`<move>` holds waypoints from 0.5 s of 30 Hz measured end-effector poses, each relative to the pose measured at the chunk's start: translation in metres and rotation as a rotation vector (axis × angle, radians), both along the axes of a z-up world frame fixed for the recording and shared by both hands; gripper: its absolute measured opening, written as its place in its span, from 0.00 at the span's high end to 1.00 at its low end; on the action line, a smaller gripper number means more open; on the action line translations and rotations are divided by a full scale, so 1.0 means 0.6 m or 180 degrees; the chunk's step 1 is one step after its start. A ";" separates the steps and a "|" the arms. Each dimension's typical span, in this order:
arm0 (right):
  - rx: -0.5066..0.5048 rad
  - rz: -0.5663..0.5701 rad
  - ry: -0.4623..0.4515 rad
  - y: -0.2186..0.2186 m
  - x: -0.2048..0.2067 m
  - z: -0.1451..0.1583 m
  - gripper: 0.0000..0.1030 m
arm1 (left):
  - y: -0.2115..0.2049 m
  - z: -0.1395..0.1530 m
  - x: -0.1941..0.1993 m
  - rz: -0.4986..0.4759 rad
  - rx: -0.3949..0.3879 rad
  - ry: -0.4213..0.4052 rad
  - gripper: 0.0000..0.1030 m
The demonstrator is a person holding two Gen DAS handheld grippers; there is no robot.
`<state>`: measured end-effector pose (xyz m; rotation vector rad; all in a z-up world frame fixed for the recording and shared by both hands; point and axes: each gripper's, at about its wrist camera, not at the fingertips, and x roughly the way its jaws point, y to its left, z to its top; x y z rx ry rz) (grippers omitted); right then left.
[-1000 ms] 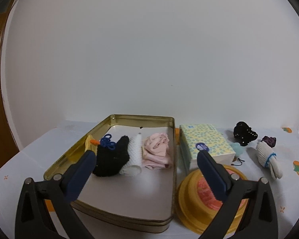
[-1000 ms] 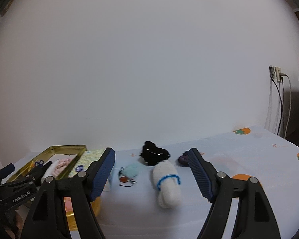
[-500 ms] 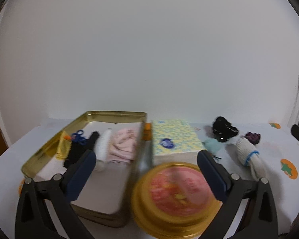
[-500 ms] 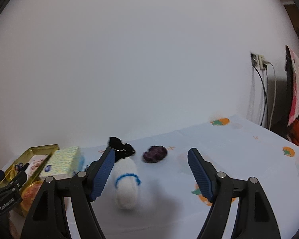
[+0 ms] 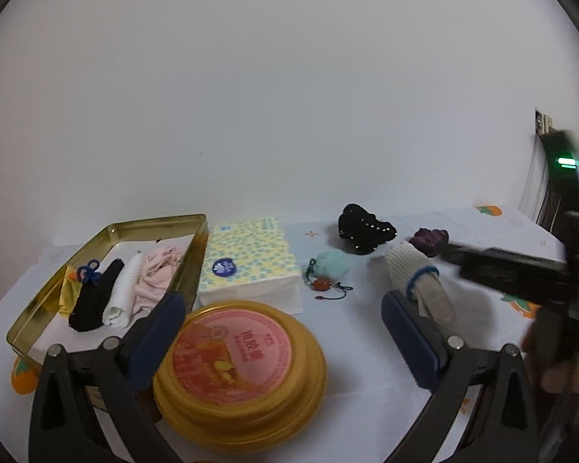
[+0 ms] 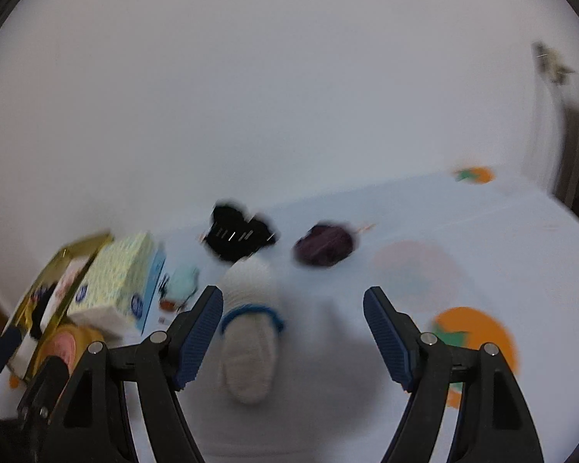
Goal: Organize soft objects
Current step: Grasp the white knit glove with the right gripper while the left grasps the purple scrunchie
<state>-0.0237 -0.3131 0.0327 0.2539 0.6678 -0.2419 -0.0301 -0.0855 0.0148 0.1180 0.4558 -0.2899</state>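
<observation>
A: Soft objects are seen in two groups. Four are lined up in the open rectangular gold metal tin [image 5: 156, 227] near the left edge of the white surface [image 5: 359, 351] printed with orange fruit: a folded yellow cloth with a blue knotted cord [image 5: 68, 289], a black knitted roll [image 5: 96, 295], a white knitted roll [image 5: 124, 292] and a crumpled pink cloth [image 5: 156, 277], side by side and touching.

B: And the second group?

A: It is spread along the back edge of the surface, toward the right: a black studded fabric piece [image 5: 364, 227], a dark purple crumpled fabric piece [image 5: 428, 240], a pale teal fluffy pouch with a red charm on a cord [image 5: 334, 266], and a white rolled knitted glove bound by a blue elastic band [image 5: 420, 281].

B: What is placed between the groups?

A: A yellow-and-white dotted tissue pack [image 5: 249, 266] is set just beside the tin's right wall, and a round gold tin with a pink printed lid [image 5: 237, 370] is set in front of it.

B: How are the tongs held?

A: The left tongs [image 5: 278, 343] are held wide, with nothing gripped; the round tin's lid is seen between the blue pads. The right tongs [image 6: 293, 333] are also spread wide and empty, over the rolled glove [image 6: 247, 351], which lies close to the left pad; contact cannot be told, since that view is blurred. In the left view they [image 5: 494, 266] appear as a dark smear at the right edge, just beside the glove.
</observation>
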 end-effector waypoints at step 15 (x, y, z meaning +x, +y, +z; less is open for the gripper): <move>0.0164 0.0629 0.0657 0.029 0.075 -0.052 0.67 | -0.001 -0.008 0.023 0.0085 -0.0099 0.0289 0.00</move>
